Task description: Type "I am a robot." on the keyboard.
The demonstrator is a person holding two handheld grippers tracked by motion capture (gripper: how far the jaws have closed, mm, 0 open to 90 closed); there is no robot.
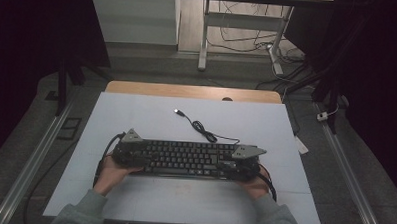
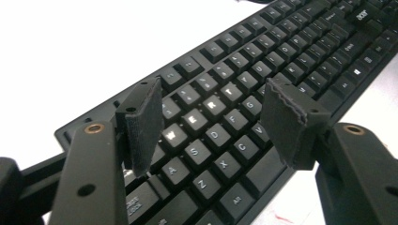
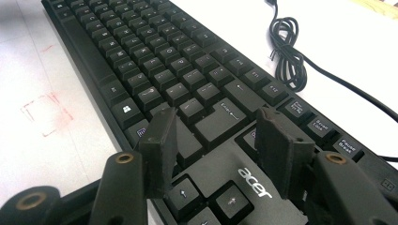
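A black keyboard (image 1: 185, 159) lies flat across the near part of the white board (image 1: 136, 115), its long side running left to right. My left gripper (image 1: 141, 160) is at its left end; in the left gripper view the gripper (image 2: 213, 117) is open, hovering above the W-E-R-T keys of the keyboard (image 2: 281, 56) with no contact. My right gripper (image 1: 230, 168) is at the right end. In the right gripper view the gripper (image 3: 216, 140) stands open over the Enter and arrow keys of the keyboard (image 3: 141, 56), gripping nothing.
The keyboard's black cable (image 1: 201, 127) coils behind it and ends in a USB plug (image 1: 178, 111) on the board; the coil (image 3: 286, 51) lies close to the keyboard's far edge. Red pen marks (image 3: 44, 112) are drawn on the board. A wooden table edge (image 1: 192, 91) shows beyond the board.
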